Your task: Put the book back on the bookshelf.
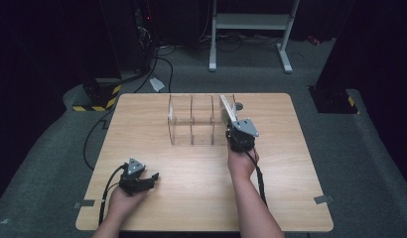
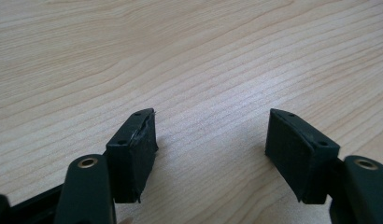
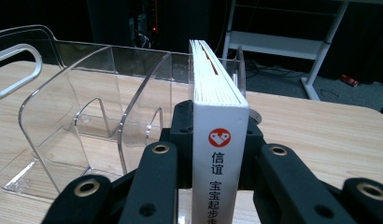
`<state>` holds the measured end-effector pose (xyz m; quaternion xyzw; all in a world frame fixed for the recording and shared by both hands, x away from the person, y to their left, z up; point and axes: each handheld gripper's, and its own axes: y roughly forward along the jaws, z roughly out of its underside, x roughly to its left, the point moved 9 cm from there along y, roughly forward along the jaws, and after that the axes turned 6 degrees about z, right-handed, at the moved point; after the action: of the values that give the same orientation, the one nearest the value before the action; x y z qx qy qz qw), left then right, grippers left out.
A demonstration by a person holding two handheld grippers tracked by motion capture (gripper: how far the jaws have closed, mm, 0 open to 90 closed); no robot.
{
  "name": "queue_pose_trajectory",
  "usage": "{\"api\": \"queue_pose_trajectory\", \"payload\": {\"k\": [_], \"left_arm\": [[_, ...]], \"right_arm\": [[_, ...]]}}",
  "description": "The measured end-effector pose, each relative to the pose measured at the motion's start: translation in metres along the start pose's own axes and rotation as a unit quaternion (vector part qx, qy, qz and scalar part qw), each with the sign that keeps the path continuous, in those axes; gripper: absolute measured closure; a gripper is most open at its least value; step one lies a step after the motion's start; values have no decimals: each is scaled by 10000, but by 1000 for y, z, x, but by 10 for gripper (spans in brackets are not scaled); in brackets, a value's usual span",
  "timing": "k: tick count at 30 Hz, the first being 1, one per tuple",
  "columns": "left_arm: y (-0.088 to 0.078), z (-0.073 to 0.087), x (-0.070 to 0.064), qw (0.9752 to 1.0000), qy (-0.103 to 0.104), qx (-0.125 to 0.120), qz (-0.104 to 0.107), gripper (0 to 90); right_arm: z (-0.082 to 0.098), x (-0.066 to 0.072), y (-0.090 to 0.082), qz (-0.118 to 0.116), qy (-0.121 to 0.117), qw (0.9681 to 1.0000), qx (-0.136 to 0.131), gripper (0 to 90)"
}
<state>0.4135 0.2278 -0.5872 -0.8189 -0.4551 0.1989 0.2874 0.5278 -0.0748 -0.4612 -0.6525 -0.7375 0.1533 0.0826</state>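
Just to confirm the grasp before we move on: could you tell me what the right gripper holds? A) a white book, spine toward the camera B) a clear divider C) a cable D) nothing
A: in the right gripper view the right gripper clamps the white book beside the clear file rack.

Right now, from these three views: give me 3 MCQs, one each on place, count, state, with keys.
1. Where is the white book?
A. flat on the table
B. clamped upright in the right gripper
C. on the floor

2. How many compartments does the clear rack show in the high view?
A. one
B. five
C. three

3. How does the left gripper stand?
A. open, nothing between the fingers
B. shut on the book
C. shut on the rack

Key:
1. B: the right gripper view shows black fingers pressing both sides of the book's spine.
2. C: clear dividers split it into three.
3. A: bare table shows in the gap.
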Motion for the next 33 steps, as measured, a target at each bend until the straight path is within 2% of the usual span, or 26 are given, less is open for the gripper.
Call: {"api": "queue_pose_trajectory", "payload": {"k": [33], "left_arm": [[0, 0, 0, 10000, 4, 1, -2, 336]], "right_arm": [[8, 6, 10, 87, -87, 9999, 17, 751]]}}
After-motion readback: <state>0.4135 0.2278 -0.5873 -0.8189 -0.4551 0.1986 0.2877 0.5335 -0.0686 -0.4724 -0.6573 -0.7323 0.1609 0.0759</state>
